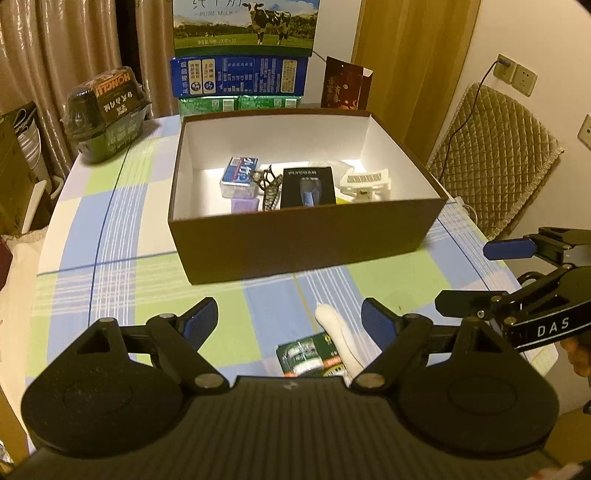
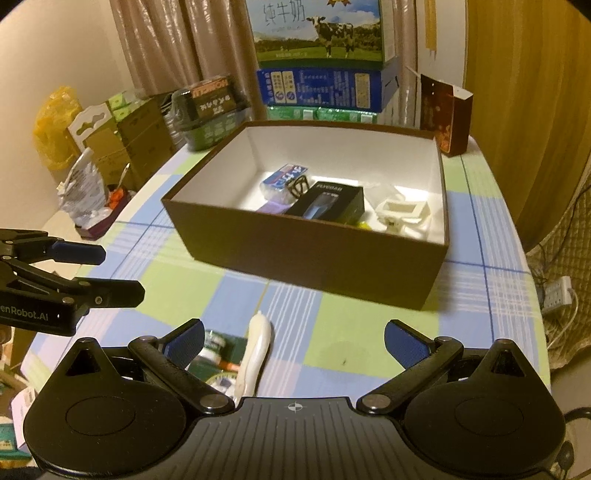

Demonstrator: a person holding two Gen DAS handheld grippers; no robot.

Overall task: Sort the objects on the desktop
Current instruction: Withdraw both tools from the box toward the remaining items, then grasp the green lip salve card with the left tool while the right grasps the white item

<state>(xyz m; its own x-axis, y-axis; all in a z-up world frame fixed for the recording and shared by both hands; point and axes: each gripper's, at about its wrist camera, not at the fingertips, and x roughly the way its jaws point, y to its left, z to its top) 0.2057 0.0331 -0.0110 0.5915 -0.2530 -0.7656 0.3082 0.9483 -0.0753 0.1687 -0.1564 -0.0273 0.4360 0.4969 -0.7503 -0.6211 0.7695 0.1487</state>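
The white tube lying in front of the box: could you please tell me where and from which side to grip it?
Grip the white tube at mid-length, from above, pads across its narrow width. It lies flat and long, beside the green packet, so avoid that side's overlap.

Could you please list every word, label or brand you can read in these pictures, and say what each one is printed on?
"PURE MILK": milk carton with a cow, on top of the stack behind the box.
"DAS": right tongs, on the arm.
"enRobot.AI": left tongs, start cut off.
"HONGLI", upside down: dark plastic egg carton.
Brand on the black box inside the brown box: blurred.
Blue carton, green packet: too small to read.
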